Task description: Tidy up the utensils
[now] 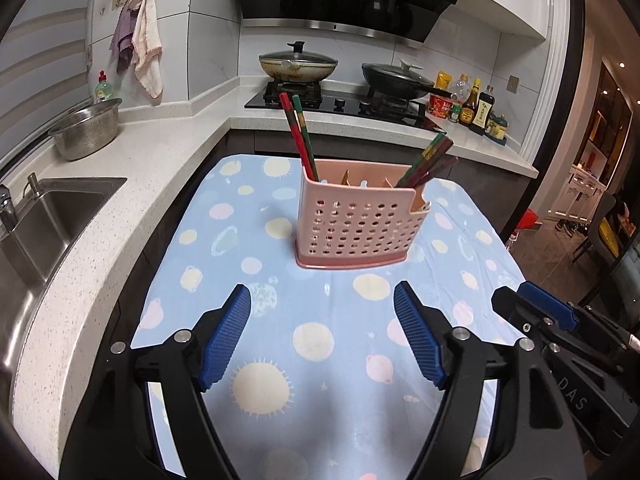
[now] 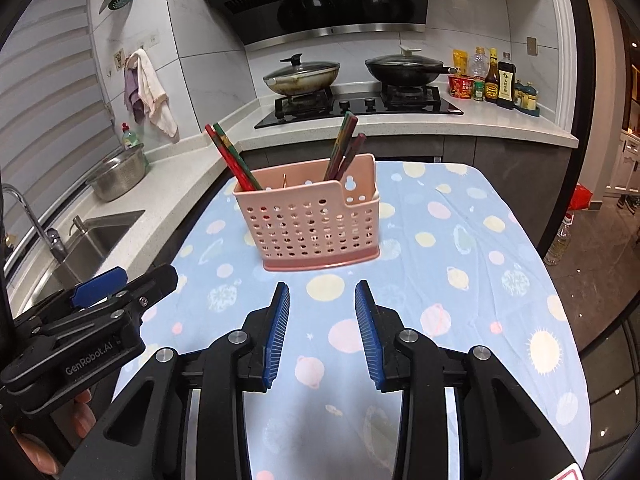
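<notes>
A pink perforated utensil holder stands upright on the table with the blue patterned cloth. Red-green chopsticks lean out of its left end. More chopsticks lean out of its right end. My left gripper is open and empty, in front of the holder. My right gripper is open and empty, also short of the holder. Each gripper shows in the other's view: the right one, the left one.
A white counter with a sink and a steel colander runs along the left. Behind the table stand a gas hob with two lidded pans and sauce bottles. Towels hang on the wall.
</notes>
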Tool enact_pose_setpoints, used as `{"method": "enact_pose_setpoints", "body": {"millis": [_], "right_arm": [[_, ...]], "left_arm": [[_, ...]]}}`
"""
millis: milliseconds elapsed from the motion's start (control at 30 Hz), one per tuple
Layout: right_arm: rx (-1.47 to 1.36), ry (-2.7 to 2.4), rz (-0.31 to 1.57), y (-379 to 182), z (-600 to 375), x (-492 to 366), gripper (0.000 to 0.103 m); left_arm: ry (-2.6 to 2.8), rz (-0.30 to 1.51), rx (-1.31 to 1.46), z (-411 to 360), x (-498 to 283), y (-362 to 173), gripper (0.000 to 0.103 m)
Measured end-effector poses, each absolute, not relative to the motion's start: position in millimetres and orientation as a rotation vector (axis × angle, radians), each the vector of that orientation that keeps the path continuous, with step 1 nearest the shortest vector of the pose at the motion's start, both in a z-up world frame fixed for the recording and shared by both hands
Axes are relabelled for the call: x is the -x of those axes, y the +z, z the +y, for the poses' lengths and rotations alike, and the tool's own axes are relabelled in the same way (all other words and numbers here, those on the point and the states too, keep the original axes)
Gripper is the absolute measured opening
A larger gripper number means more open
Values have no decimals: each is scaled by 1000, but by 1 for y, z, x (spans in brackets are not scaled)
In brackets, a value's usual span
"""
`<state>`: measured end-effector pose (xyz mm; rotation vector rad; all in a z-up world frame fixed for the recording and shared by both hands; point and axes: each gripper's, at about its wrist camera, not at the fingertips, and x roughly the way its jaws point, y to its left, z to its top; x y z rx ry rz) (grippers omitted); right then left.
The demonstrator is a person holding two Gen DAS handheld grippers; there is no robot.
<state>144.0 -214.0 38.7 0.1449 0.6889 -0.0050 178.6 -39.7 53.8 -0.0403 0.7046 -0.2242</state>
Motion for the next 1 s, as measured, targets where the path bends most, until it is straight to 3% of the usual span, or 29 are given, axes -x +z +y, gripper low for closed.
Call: {"method": "enact_pose_setpoints", "body": {"millis": [167,300,600,667,700,900,933,1000], "right_arm": [[-124,-15,700,35,-214,-137,34],[-132,-21,689,34,-217,-132,41],[-125,-36,670,33,-224,-125,73],[-133,-38,673,31,-226,-124,76],[-136,-38,676,31,-227,-123,84],[-134,-65,692,26,-234,-123,88],[-135,-66,694,25,-235,-123,98],[-137,-70,697,24,-237,-122,96]], "left_arm": [[-206,719,36,-40,-170,47,80],[-180,724,35,-38,-165,43,89],[-152,738,26,-37,-161,39,93],[-148,741,21,-37,-161,38,94],[-145,741,18,-38,-161,38,94],[-140,751,13,-38,-161,35,96],[-135,750,8,-39,-161,35,96],[-129,751,2,-39,-160,35,96]]}}
